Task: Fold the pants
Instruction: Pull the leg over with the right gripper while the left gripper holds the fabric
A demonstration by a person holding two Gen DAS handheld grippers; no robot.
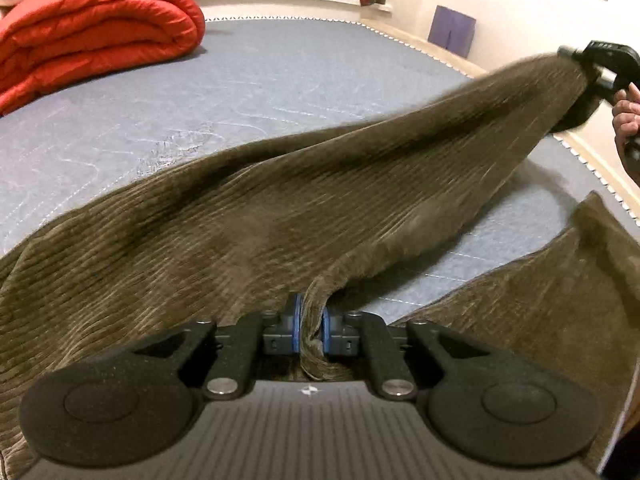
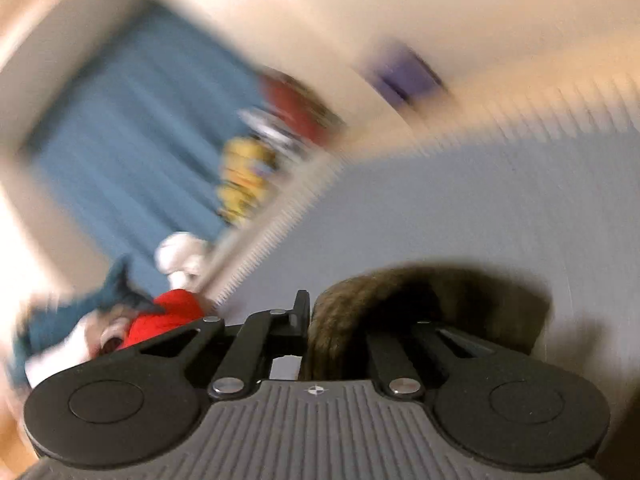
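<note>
The left gripper [image 1: 310,326] sat at lower centre of its own view, jaws pinched on a fold of the pants [image 1: 280,200]. The right gripper [image 1: 576,58] was at the upper right of that view, clamped on the cloth's far end, with a hand [image 1: 628,116] gripping its handle at the right edge.

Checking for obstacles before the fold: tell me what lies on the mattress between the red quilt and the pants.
Nothing: in the left wrist view, only bare grey mattress separates the red quilt from the pants.
</note>
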